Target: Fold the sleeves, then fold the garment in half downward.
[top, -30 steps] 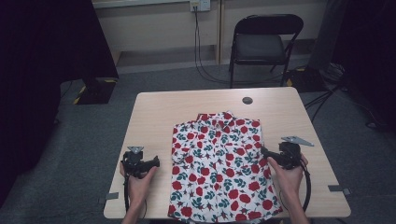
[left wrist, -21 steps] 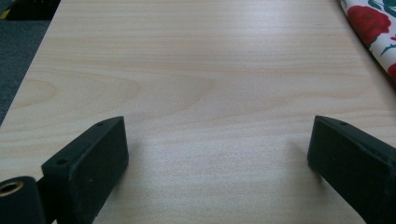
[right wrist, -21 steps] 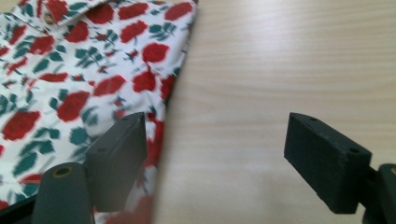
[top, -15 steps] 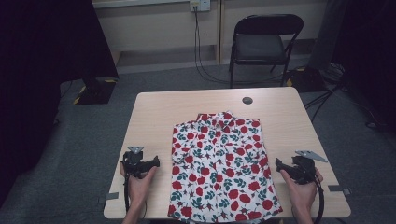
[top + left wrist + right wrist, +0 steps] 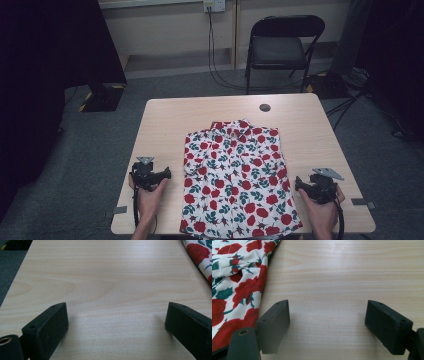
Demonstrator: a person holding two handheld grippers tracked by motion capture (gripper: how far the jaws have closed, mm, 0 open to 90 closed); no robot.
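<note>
High view: folded rose-print shirt [image 5: 236, 177] lies flat mid-table, collar away from the person
Left gripper [image 5: 159, 175] and right gripper [image 5: 303, 184] rest on bare table [image 5: 200, 115] either side, jaws wide and empty, probably clear of the cloth so the fold stays undisturbed

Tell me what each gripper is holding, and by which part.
Nothing is held. The left gripper and right gripper both stand open over bare table, either side of the shirt.

Probably lab or office room: grey carpet [image 5: 75, 150], folding chair [image 5: 282, 47], wall socket [image 5: 214, 5], trailing cables [image 5: 220, 65].
</note>
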